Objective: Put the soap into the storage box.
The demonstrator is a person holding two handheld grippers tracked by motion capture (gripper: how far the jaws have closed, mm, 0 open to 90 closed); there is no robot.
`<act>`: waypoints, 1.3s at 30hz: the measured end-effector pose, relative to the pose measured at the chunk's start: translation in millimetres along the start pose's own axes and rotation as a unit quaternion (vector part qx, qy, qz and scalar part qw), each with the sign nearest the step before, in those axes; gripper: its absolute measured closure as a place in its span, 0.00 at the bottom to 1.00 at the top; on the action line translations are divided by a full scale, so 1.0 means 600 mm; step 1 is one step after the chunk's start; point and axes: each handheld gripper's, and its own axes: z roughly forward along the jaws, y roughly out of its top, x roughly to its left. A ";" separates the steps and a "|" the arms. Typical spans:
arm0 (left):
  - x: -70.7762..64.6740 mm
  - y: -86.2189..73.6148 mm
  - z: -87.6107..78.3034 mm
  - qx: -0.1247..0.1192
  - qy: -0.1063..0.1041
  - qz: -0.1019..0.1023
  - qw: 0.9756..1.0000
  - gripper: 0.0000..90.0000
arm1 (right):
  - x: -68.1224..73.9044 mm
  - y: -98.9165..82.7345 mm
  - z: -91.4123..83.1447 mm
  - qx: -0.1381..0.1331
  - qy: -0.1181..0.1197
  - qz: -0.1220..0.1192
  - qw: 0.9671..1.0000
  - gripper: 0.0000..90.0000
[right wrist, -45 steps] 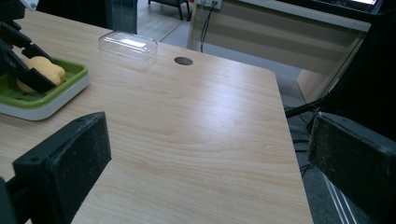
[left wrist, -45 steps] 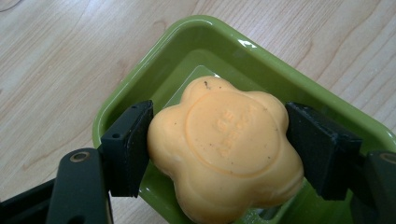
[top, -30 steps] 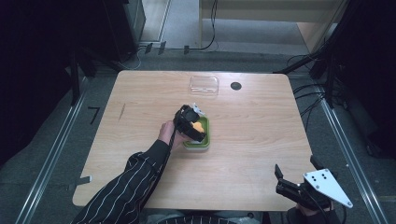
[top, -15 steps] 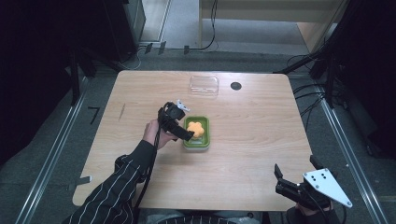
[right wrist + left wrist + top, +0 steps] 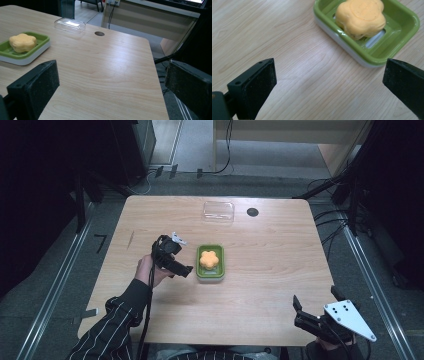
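2 black two-jaw grippers. Left gripper (image 5: 181,267): jaws wide apart, nothing held, just beside 1 green rectangular plastic soap dish w/ white base (image 5: 218,270). In dish: 1 orange flower-shaped soap bar (image 5: 210,258). Right gripper (image 5: 301,311): jaws wide, empty, at near-right corner of light wood table (image 5: 280,250). 1 clear plastic lid (image 5: 218,211) at far edge; 1 dark round hole (image 5: 252,212) beside it. Path betw. left gripper & dish unobstructed.
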 end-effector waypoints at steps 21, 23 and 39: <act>0.012 -0.075 -0.027 0.051 0.027 -0.015 0.998 0.00 | 0.002 0.002 0.003 0.000 0.004 0.000 1.000 0.00; 0.013 -0.085 -0.031 0.056 0.029 -0.017 0.998 0.00 | 0.002 0.002 0.003 0.000 0.004 0.000 1.000 0.00; 0.004 -0.161 -0.045 0.097 0.039 -0.033 0.994 0.00 | 0.008 0.006 0.011 0.000 0.014 -0.004 1.000 0.00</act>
